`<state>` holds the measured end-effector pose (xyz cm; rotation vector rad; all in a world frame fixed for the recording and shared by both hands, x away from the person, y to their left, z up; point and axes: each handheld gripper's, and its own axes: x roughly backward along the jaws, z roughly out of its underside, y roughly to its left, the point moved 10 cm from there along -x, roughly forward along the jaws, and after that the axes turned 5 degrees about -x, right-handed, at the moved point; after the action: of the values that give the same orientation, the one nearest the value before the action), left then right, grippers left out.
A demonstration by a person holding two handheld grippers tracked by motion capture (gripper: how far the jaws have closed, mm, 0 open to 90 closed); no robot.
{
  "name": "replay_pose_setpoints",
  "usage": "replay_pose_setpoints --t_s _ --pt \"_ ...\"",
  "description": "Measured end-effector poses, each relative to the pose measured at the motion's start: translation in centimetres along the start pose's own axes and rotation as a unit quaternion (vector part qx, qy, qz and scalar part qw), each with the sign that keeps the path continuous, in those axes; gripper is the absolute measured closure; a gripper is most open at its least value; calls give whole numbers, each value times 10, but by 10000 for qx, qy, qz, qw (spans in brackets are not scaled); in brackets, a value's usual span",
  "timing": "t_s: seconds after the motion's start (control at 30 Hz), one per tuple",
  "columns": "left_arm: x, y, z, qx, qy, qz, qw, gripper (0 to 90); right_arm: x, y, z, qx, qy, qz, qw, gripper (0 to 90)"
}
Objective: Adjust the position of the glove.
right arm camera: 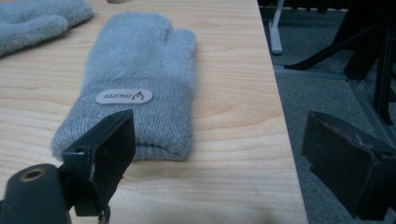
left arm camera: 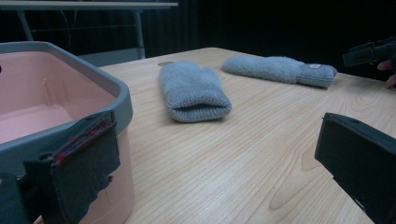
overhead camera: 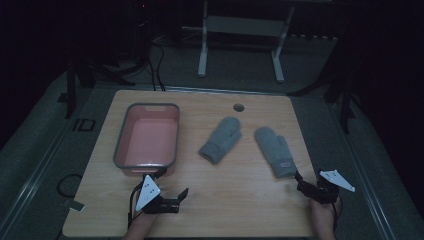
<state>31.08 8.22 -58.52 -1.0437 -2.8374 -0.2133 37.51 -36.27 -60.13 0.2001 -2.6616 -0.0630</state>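
Two grey mittens [overhead camera: 221,139] [overhead camera: 274,150] are lying mid-table, one pink tub [overhead camera: 146,139] sitting left of them. Both tongs, left gripper [overhead camera: 174,185] and right gripper [overhead camera: 309,182], are gaping wide, holding nothing. Dim light is swallowing the room behind.

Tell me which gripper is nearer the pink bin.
Left. The left gripper sits just in front of the pink bin, by its near right corner, jaws open. The right gripper is across the table, at the cuff of the labelled mitten.
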Motion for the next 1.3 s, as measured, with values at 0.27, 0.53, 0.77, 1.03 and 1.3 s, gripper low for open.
replay_pose_setpoints --t_s 0.27,0.53,0.77,1.03,1.3 --pt "0 -1 -2 25 -101 23 9999 2 9 18 -10 297 131 -226 9992 102" --pt "0 1 -2 87 -126 0 9999 2 19 41 -44 637 57 -521 9966 103" --pt "0 -1 -2 -8 -162 33 9999 2 13 69 -72 839 -8 -852 9928 103" --pt "0 -1 -3 12 -185 63 9998 2 -2 107 -88 871 126 -1394 9863 103" --pt "0 -2 -3 -4 -170 108 9998 2 -20 162 -99 1165 293 -1997 9725 103"
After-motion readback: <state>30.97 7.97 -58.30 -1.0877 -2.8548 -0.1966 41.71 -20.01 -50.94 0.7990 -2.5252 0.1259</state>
